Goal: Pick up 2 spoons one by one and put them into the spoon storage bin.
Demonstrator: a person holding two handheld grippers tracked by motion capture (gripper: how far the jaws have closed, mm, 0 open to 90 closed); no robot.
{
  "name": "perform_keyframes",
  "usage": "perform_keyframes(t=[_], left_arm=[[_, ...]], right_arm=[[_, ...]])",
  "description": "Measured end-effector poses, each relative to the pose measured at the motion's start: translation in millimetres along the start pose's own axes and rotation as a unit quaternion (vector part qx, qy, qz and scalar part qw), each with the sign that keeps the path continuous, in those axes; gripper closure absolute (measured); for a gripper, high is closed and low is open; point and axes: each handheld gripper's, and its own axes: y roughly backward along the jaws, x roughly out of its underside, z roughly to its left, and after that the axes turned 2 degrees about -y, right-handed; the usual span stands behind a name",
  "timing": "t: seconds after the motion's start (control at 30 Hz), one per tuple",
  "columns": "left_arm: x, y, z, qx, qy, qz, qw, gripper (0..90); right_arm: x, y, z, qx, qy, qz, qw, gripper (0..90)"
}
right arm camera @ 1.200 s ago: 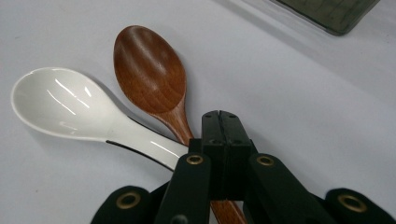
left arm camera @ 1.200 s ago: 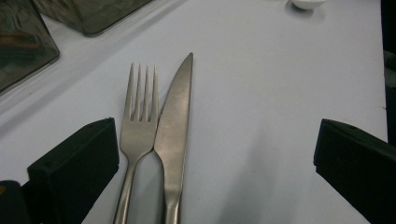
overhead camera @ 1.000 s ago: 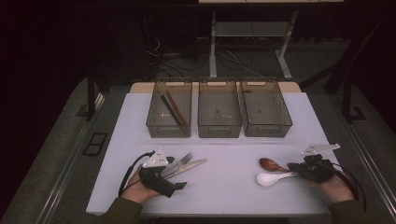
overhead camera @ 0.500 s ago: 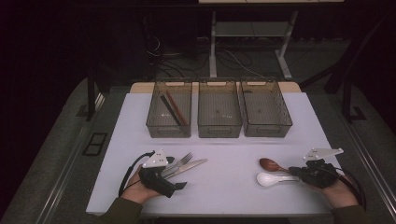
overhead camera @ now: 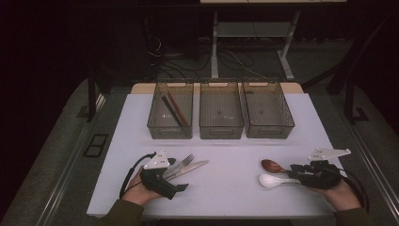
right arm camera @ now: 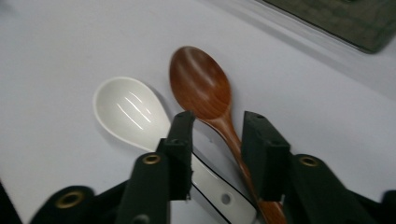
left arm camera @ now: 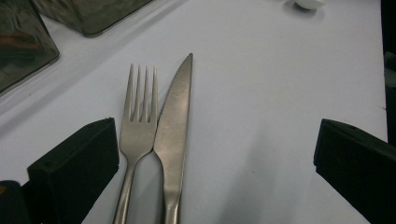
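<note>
Right tongs [overhead camera: 292, 172] have just opened partway at lower right, astride the brown spoon [overhead camera: 274, 165] beside the white spoon [overhead camera: 273, 180]. Left tongs [left arm camera: 215, 154] gape around fork [left arm camera: 138, 119] and knife [left arm camera: 175, 121]; open tabletop [left arm camera: 280, 84] lies rightward.

I see each tool as matte black: the left tool [overhead camera: 181, 187] and right tool [overhead camera: 291, 173] both carry a pale three-cornered plate, trail a black cable, and have blocky jaws with brass-ringed screw holes. My sleeves are olive.
</note>
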Motion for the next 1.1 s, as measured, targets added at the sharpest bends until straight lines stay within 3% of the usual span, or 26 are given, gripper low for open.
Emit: perform_keyframes(t=[0.2,0.57,1.1], left_arm=[[-0.1,0.0,0.2,-0.001,-0.002,0.000,1.0000,0.0],[-0.5,-0.5,-0.5,0.000,0.000,-0.004,1.0000,0.0],[-0.6,-1.1,-1.1,0.002,-0.001,-0.003,1.0000,0.0]], right_arm=[[-2.7,-4.7,2.5,-0.048,-0.007,-0.007,0.9988,51.5],[-7.6,-17.4,15.0,-0.048,0.020,-0.004,0.9986,39.4],[-10.3,-32.0,25.9,-0.071,0.047,0.023,0.9961,47.9]])
